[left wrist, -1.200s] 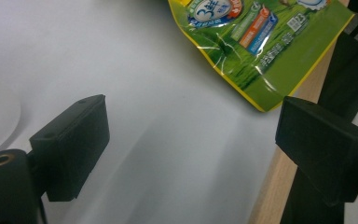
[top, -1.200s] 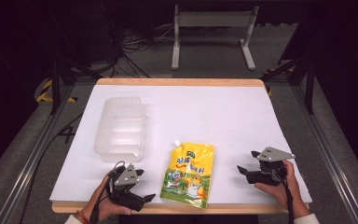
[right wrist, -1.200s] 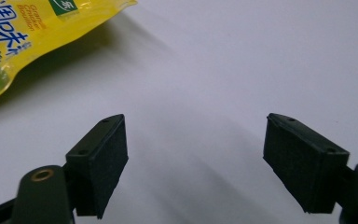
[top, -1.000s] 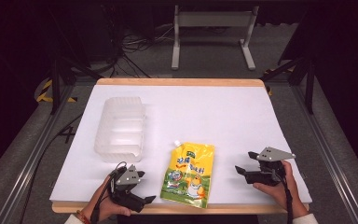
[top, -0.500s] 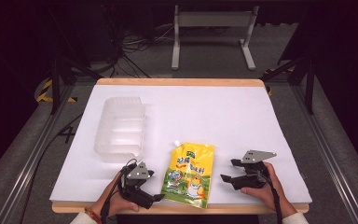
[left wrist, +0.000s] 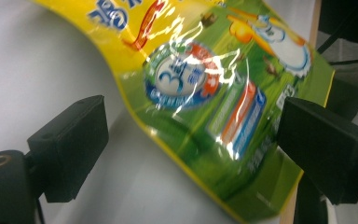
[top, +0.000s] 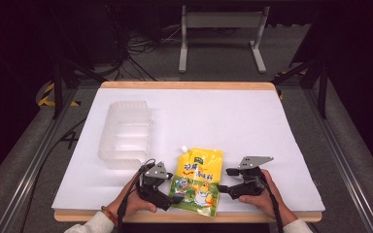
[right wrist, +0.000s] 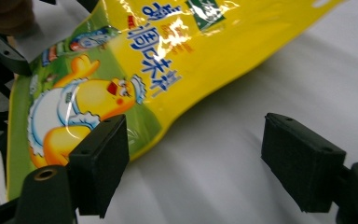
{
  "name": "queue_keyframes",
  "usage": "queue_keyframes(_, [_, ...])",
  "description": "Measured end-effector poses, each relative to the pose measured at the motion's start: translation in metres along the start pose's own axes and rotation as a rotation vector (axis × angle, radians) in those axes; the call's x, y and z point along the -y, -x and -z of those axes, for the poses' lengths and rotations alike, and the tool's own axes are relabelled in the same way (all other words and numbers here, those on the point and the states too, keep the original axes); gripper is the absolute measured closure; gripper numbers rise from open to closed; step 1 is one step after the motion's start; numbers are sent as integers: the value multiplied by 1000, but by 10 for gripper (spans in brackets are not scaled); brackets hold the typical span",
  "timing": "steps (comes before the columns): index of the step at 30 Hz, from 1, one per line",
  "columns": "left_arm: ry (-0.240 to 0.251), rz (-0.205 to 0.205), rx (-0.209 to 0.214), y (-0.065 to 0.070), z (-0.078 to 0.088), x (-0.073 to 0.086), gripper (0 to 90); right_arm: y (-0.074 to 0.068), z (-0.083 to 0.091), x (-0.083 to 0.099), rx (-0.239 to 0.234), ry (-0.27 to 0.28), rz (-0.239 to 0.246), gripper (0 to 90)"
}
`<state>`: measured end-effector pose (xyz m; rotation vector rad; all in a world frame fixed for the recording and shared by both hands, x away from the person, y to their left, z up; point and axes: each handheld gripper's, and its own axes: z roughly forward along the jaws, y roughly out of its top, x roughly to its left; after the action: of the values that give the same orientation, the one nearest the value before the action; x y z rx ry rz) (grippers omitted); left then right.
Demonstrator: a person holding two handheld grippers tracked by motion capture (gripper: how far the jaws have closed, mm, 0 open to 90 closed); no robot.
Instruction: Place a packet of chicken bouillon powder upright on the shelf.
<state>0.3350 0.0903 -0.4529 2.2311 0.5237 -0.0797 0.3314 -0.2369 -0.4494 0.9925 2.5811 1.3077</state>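
Two grippers flank a yellow-and-green spouted pouch [top: 199,180] that lies flat on the white table [top: 223,121] close to its near edge, spout toward the far side. The left gripper [top: 174,198] sits at the pouch's lower left corner; in the high view its tips merge with the dark body and the pouch's green print, so contact cannot be judged there. In the left gripper view the jaws stand wide, with the pouch's green lower part [left wrist: 205,107] running between them; the picture is blurred, glare washes over the print, and the small lettering cannot be read. The right gripper [top: 227,180] lies just beside the pouch's right edge, jaws wide, pads not pressing. In the right gripper view its left jaw overlaps the pouch's edge [right wrist: 121,88] while the right jaw is over bare white table. A clear plastic tray [top: 125,133] stands toward the table's left edge, its compartments hard to tell apart.
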Motion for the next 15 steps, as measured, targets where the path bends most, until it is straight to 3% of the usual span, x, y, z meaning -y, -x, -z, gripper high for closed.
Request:
queue_keyframes(4, [4, 1, 26, 0, -7, -9, 101, -7, -11, -6, -74, 1, -9, 255])
queue_keyframes(5, [7, -2, 31, 0, -8, -11, 111, -11, -14, -7, -71, -4, 5, 269])
queue_keyframes(8, [9, -13, 24, 1, -10, -15, 130, -18, -18, -8, -117, -2, -1, 331])
queue_keyframes(12, [12, -19, 22, 2, -8, -17, 213, -22, -17, -7, -127, 14, -8, 481])
queue_keyframes(13, [19, -20, 19, 1, -6, -17, 213, -22, -17, -7, -127, 14, -8, 481])
queue_keyframes(15, [37, -26, 16, 0, -2, -18, 329, -22, -15, -7, -126, 42, -24, 621])
